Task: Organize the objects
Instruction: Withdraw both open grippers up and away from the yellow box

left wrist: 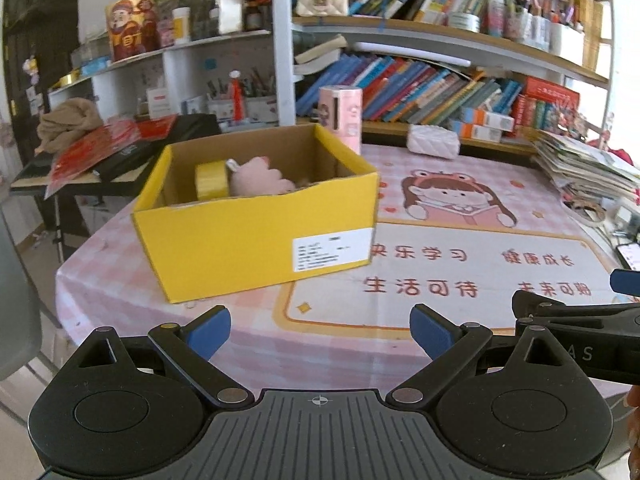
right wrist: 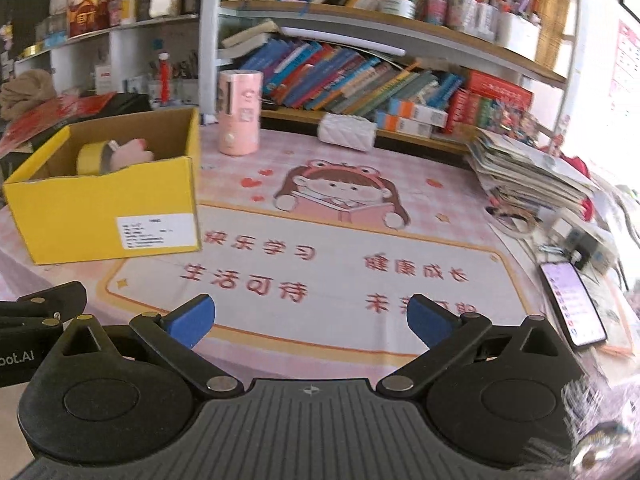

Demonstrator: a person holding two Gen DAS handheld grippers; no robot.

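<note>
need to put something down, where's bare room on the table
Free: the printed mat between the yellow box and the paper stack, in front of the pink canister and white pouch. Crowded: right edge by the phone; the box holds a tape roll and plush toy.

Two low, shelf-facing wrist views, seemingly side by side, sharing yellow box (left wrist: 256, 236).

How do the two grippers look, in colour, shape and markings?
Both look alike. The left gripper and the right gripper have black linkage arms with silver pivot pins, round black discs at each side and a grey ribbed plate with a small crosshair mark. The fingertips carry blue pads. White lettering shows on each gripper's side, only partly readable. No cables or sleeves are visible.
</note>
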